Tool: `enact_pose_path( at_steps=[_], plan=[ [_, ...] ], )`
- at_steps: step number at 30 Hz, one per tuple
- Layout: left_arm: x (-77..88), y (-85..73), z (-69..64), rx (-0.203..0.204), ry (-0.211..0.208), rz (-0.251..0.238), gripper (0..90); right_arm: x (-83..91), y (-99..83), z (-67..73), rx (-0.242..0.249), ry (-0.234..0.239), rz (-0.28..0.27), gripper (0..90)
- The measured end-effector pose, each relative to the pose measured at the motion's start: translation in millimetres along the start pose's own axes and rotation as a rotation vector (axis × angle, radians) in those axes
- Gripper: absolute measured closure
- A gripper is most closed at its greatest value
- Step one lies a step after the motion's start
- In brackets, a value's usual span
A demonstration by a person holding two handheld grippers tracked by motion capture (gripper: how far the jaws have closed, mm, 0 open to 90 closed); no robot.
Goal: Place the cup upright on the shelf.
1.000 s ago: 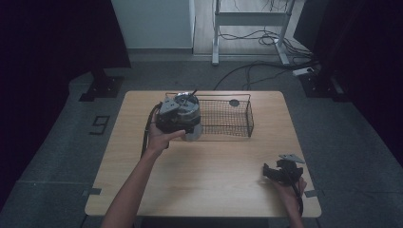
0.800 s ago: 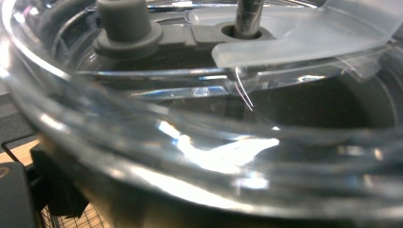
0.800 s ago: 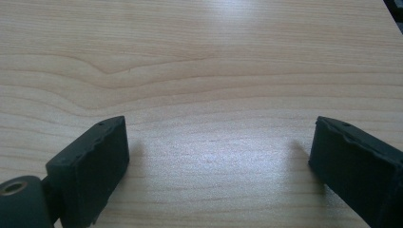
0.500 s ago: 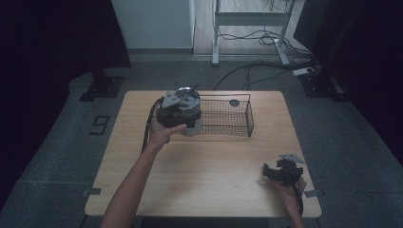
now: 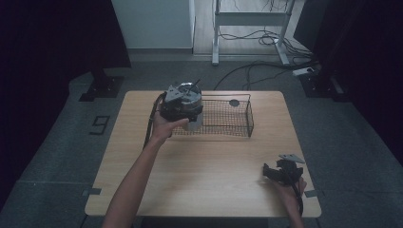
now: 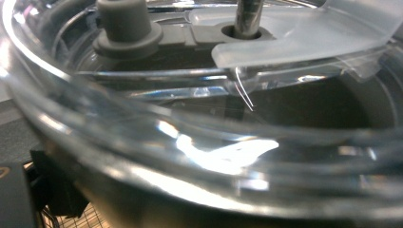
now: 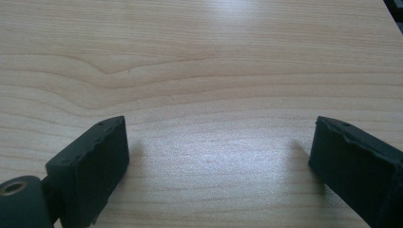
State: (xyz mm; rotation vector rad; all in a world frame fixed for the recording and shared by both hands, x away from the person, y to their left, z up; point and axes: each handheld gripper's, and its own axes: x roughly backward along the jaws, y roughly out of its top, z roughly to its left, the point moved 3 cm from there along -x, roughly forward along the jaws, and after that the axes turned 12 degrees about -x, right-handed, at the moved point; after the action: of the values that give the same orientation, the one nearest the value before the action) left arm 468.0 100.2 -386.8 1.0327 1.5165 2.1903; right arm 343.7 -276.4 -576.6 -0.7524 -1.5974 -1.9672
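A single figure, a dark "9", was marked on the grey floor just beyond the left edge of the wooden table, seen from the high view. It was the one sign that could be read. No label, brand or number could be made out on the table, on the wire basket at its far edge, or in either gripper view.

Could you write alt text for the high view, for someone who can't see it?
A person's left hand holds the left claw against a clear lidded container at the left end of a black wire basket on a wooden table. The right claw rests near the table's front right corner, and a small dark disc lies in the basket.
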Motion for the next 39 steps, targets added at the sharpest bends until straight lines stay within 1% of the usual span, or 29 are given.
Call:
enact_pose_path(
  at_steps=[2,4,10,13,20,22,25,30,33,35,37,39],
  plan=[
    [-2.6,-0.3,2.4,0.007,0.002,0.003,4.2,0.1,-0.1,0.2,-0.001,-0.002,0.0,5.5],
    [-5.5,-0.1,3.1,-0.003,0.015,0.007,4.2,0.1,-0.1,0.2,-0.001,-0.003,0.0,5.6],
    [-10.5,-2.7,6.2,0.002,0.016,0.013,4.2,0.2,-0.1,0.1,0.0,-0.002,0.001,5.6],
    [-15.4,-4.0,12.2,0.001,0.03,0.027,4.2,0.2,-0.1,0.1,0.0,-0.002,0.001,5.6],
    [-23.8,-3.1,21.1,0.007,0.036,0.024,4.1,0.1,-0.1,0.0,0.0,0.0,0.001,5.6],
    [-28.6,-4.9,24.0,0.018,0.037,0.015,4.1,0.1,-0.1,0.0,0.0,0.0,0.001,5.6],
    [-35.9,-8.7,28.2,0.023,0.042,0.015,4.2,0.1,-0.1,-0.1,-0.001,-0.002,0.001,5.6],
    [-48.1,-14.9,35.7,0.025,0.057,0.045,4.2,0.1,-0.1,-0.1,0.0,-0.001,0.0,5.6],
    [-53.4,-18.7,39.1,0.042,0.066,0.049,4.1,0.1,0.0,-0.1,-0.001,-0.001,0.0,5.6],
    [-57.3,-21.5,39.9,0.049,0.07,0.056,4.1,0.1,0.0,-0.1,-0.001,-0.001,0.0,5.6],
    [-61.5,-25.1,39.7,0.048,0.08,0.067,4.1,0.1,-0.1,-0.1,-0.001,-0.001,0.0,5.6],
    [-63.6,-27.0,39.5,0.046,0.081,0.074,4.1,0.1,-0.1,-0.1,0.0,-0.001,0.0,5.6]
  ],
)
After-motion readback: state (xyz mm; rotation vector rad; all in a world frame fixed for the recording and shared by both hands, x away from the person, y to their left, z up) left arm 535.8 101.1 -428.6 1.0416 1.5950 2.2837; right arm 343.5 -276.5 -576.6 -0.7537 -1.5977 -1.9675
